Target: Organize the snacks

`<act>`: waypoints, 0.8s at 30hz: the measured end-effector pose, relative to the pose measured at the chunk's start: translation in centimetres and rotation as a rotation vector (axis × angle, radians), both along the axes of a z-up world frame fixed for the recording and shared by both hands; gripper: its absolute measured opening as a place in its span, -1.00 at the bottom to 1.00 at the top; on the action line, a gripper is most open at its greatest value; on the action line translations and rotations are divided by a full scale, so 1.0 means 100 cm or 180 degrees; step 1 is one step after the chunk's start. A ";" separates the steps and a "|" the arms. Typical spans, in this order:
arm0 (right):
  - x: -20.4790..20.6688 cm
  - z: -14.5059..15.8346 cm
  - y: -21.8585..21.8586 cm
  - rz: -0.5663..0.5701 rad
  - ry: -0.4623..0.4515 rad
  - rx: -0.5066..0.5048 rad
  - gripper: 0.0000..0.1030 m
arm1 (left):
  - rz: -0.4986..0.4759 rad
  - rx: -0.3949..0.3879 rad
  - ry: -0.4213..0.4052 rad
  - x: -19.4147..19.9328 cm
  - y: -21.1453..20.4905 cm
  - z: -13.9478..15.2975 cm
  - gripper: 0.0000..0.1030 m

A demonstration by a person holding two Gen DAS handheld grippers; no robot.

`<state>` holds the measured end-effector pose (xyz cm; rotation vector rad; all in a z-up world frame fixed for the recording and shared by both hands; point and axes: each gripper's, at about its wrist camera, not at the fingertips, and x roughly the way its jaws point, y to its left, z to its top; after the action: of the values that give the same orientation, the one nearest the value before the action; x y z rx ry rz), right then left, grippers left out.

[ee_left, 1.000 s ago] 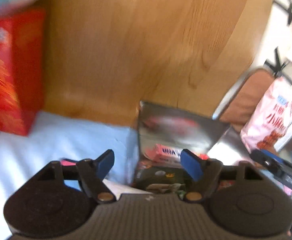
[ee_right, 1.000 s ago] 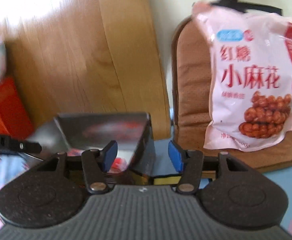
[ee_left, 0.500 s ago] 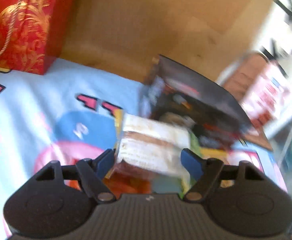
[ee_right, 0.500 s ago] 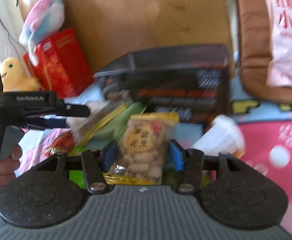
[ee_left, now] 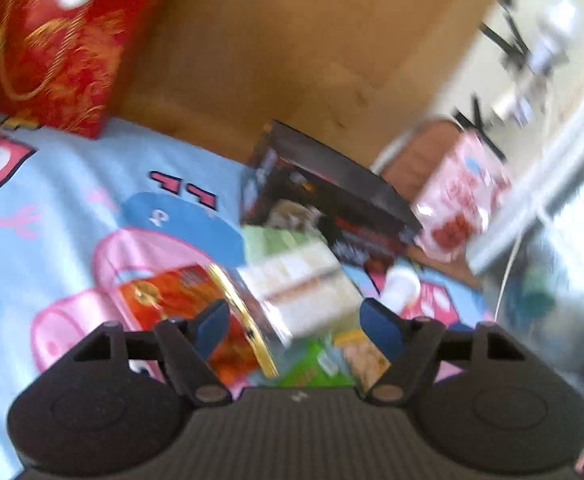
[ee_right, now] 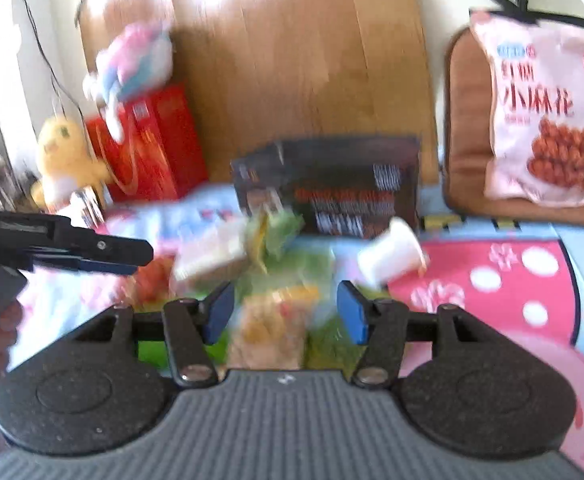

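A pile of snack packs lies on the cartoon-print blanket (ee_left: 51, 208) in front of a black box (ee_right: 332, 184). It holds an orange-red pack (ee_left: 179, 300), a pale clear-wrapped pack (ee_left: 300, 284), green packs (ee_right: 283, 232), a yellow nut pack (ee_right: 271, 328) and a white cup (ee_right: 392, 252). My left gripper (ee_left: 292, 326) is open above the pile and also shows in the right wrist view (ee_right: 103, 254). My right gripper (ee_right: 285, 310) is open above the nut pack. Both frames are blurred.
A red gift box (ee_left: 59, 48) with plush toys (ee_right: 63, 160) stands at the back left against a wooden board (ee_left: 292, 52). A pink snack bag (ee_right: 544, 112) leans on a brown cushioned chair (ee_right: 468, 128) at the right.
Both grippers have pulled back and tilted down from the black box. The snack pile has come into view under them. Both stay open.
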<state>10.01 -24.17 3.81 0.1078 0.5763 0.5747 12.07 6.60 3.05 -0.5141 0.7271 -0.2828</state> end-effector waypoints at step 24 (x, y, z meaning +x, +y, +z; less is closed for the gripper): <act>0.010 0.004 0.048 0.0470 -0.0178 0.0121 -0.62 | -0.0218 -0.0068 -0.0112 0.025 -0.031 0.023 0.02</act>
<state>11.04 -19.33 4.20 0.0853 0.5219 0.7301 14.55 3.55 5.36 -0.5040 0.7091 -0.3630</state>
